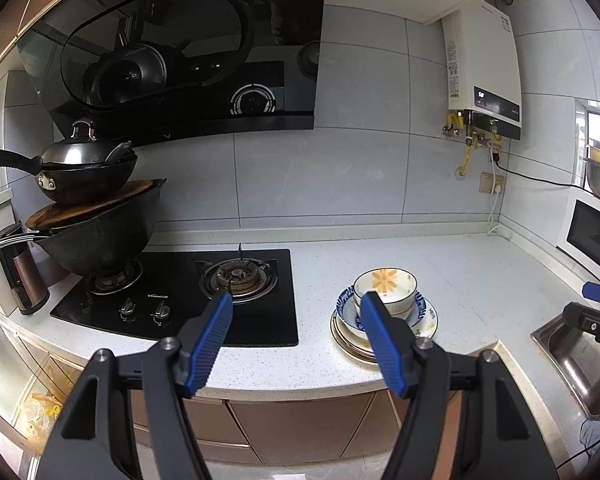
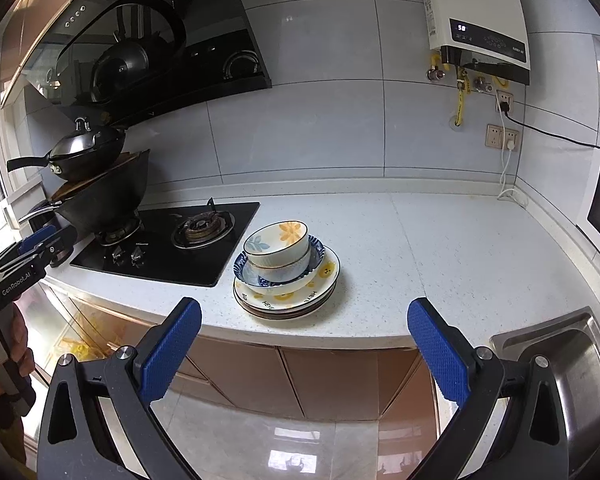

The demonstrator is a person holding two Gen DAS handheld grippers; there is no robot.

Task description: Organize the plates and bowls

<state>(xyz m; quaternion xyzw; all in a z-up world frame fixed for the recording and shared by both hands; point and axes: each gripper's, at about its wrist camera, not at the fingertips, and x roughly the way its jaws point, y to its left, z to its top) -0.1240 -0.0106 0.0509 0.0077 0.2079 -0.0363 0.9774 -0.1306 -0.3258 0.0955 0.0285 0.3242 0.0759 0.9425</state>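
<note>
Glazed ceramic crockery sits in one stack near the front edge of a pale speckled counter point(image 2: 440, 248), between a black gas hob point(image 2: 168, 240) on one side and a steel sink point(image 2: 580, 360) on the other. At the top is a cream bowl with an orange flower point(image 2: 278, 242), nested in a second pale bowl point(image 2: 288, 268). Both rest in a wider blue-patterned bowl point(image 2: 276, 280), which sits on several flat plates point(image 2: 288, 304); the top plate carries yellow faces and lettering.

These pieces are probably stiff, fairly heavy for their size, smooth and slippery, and would chip or break if dropped or knocked. The nested bowls lean slightly, so the stack may shift if nudged. The best hold is likely the top bowl's rim, one gripper finger inside and one outside, lifting straight up. The plates lie flat, so their thin edges offer little to grip.

The left gripper point(image 1: 296, 314) is spread partway with nothing between its blue pads point(image 1: 210, 344), held in front of the counter, facing the hob and the stack. The right gripper point(image 2: 304, 320) is spread wide and empty, also short of the counter edge, with the stack ahead of it. Neither touches the crockery.

Further out, stacked black woks point(image 2: 100, 184) stand on the far burner, a range hood point(image 2: 148, 52) hangs above, and a white water heater point(image 2: 476, 12) is mounted on the tiled wall.
</note>
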